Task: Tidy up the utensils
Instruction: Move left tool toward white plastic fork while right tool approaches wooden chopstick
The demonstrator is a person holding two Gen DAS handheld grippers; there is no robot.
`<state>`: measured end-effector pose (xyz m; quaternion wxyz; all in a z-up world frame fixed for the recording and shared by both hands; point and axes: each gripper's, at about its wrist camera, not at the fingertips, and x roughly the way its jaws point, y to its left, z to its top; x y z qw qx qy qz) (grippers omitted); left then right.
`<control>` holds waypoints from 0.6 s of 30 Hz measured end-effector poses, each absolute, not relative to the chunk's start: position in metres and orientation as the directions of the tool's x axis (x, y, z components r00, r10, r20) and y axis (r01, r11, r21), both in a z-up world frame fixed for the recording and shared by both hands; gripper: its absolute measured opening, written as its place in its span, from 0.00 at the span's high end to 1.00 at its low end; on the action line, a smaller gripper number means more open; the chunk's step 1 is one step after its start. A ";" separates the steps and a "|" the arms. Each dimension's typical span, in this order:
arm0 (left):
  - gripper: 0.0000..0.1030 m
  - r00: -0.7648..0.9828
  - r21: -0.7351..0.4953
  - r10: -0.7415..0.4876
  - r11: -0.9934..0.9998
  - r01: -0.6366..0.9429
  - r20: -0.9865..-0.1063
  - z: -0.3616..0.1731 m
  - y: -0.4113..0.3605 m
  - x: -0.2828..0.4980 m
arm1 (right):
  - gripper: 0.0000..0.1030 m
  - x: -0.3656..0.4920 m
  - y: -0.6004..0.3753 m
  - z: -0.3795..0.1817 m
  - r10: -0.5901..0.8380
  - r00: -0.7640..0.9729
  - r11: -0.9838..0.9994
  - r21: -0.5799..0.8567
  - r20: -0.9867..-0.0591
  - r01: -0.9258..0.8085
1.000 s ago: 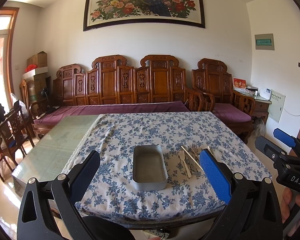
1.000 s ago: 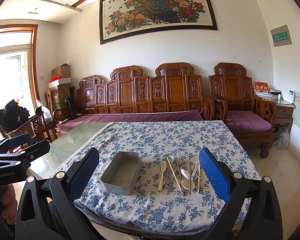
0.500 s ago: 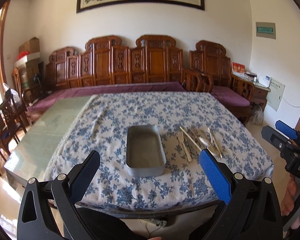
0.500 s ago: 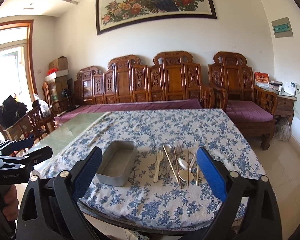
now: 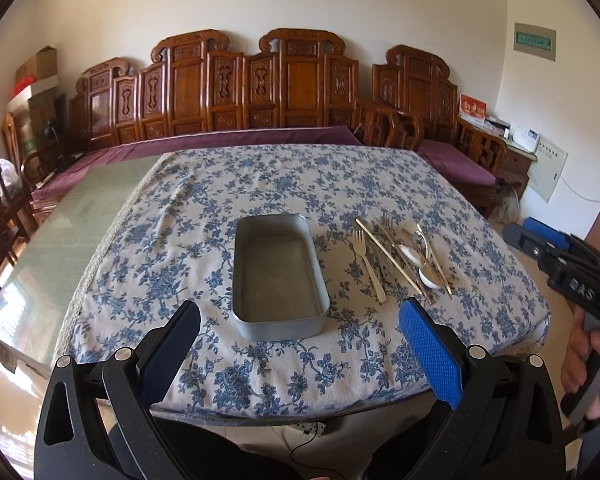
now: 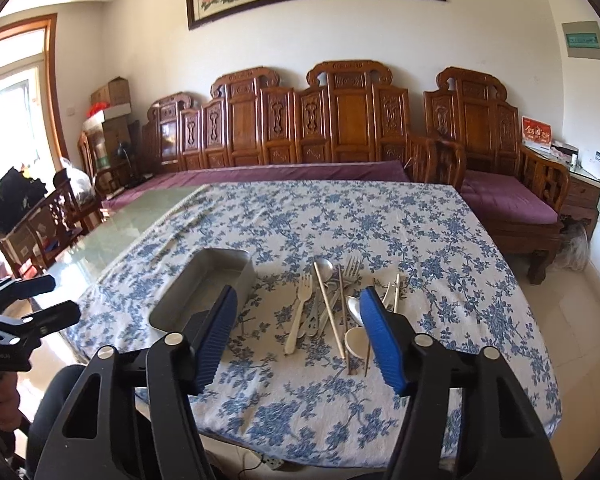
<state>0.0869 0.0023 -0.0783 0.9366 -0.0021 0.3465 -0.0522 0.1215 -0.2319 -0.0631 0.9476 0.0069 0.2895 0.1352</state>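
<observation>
L gripper [image 5: 300, 332] gapes wide, empty, near the tin [image 5: 278, 276]. R gripper [image 6: 298, 312], marked "DAS", is narrowing on nothing above the cutlery [image 6: 332, 304].

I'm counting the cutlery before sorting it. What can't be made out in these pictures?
- Pile count: pieces overlap, both views.
- White spoon: right wrist view, partly behind the right claw's finger.
- Tray near end: same view, behind the other finger.
</observation>
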 end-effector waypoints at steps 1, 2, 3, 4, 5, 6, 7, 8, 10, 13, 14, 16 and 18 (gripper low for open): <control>0.06 0.750 -0.037 -0.100 0.994 0.100 -0.654 -0.080 0.001 0.091 | 0.40 0.130 -0.234 -0.066 0.255 0.790 0.964 0.085 -0.558 -0.251; 0.06 0.746 -0.032 -0.101 0.994 0.106 -0.659 -0.083 -0.001 0.097 | 0.41 0.139 -0.236 -0.070 0.250 0.783 0.965 0.080 -0.569 -0.250; 0.06 0.743 -0.029 -0.102 0.994 0.110 -0.662 -0.084 -0.002 0.100 | 0.41 0.145 -0.239 -0.072 0.246 0.777 0.966 0.078 -0.579 -0.248; 0.06 0.739 -0.025 -0.103 0.993 0.116 -0.665 -0.086 -0.004 0.105 | 0.42 0.151 -0.242 -0.075 0.242 0.771 0.967 0.076 -0.589 -0.245; 0.06 0.735 -0.020 -0.106 0.992 0.125 -0.669 -0.089 -0.007 0.111 | 0.43 0.161 -0.247 -0.081 0.236 0.761 0.968 0.074 -0.604 -0.241; 0.06 0.731 -0.018 -0.109 0.991 0.131 -0.674 -0.091 -0.009 0.115 | 0.43 0.169 -0.250 -0.086 0.231 0.752 0.968 0.073 -0.617 -0.238; 0.06 0.727 -0.018 -0.112 0.991 0.135 -0.677 -0.092 -0.011 0.118 | 0.44 0.174 -0.253 -0.090 0.227 0.745 0.969 0.069 -0.628 -0.237; 0.06 0.721 -0.019 -0.116 0.990 0.141 -0.683 -0.095 -0.013 0.123 | 0.45 0.180 -0.255 -0.097 0.222 0.735 0.970 0.065 -0.641 -0.236; 0.06 0.713 -0.017 -0.121 0.988 0.150 -0.691 -0.100 -0.017 0.129 | 0.46 0.191 -0.259 -0.109 0.213 0.716 0.970 0.055 -0.665 -0.237; 0.06 0.698 -0.012 -0.125 0.986 0.164 -0.705 -0.108 -0.024 0.140 | 0.47 0.205 -0.261 -0.132 0.211 0.680 0.967 0.049 -0.702 -0.249; 0.06 0.692 -0.010 -0.126 0.986 0.169 -0.711 -0.112 -0.027 0.144 | 0.48 0.208 -0.261 -0.140 0.206 0.668 0.966 0.041 -0.715 -0.255; 0.06 0.683 -0.007 -0.126 0.985 0.174 -0.720 -0.118 -0.031 0.149 | 0.50 0.212 -0.259 -0.152 0.200 0.645 0.964 0.031 -0.737 -0.264; 0.06 0.674 -0.005 -0.127 0.984 0.180 -0.728 -0.124 -0.036 0.154 | 0.55 0.217 -0.258 -0.170 0.199 0.609 0.961 0.032 -0.768 -0.274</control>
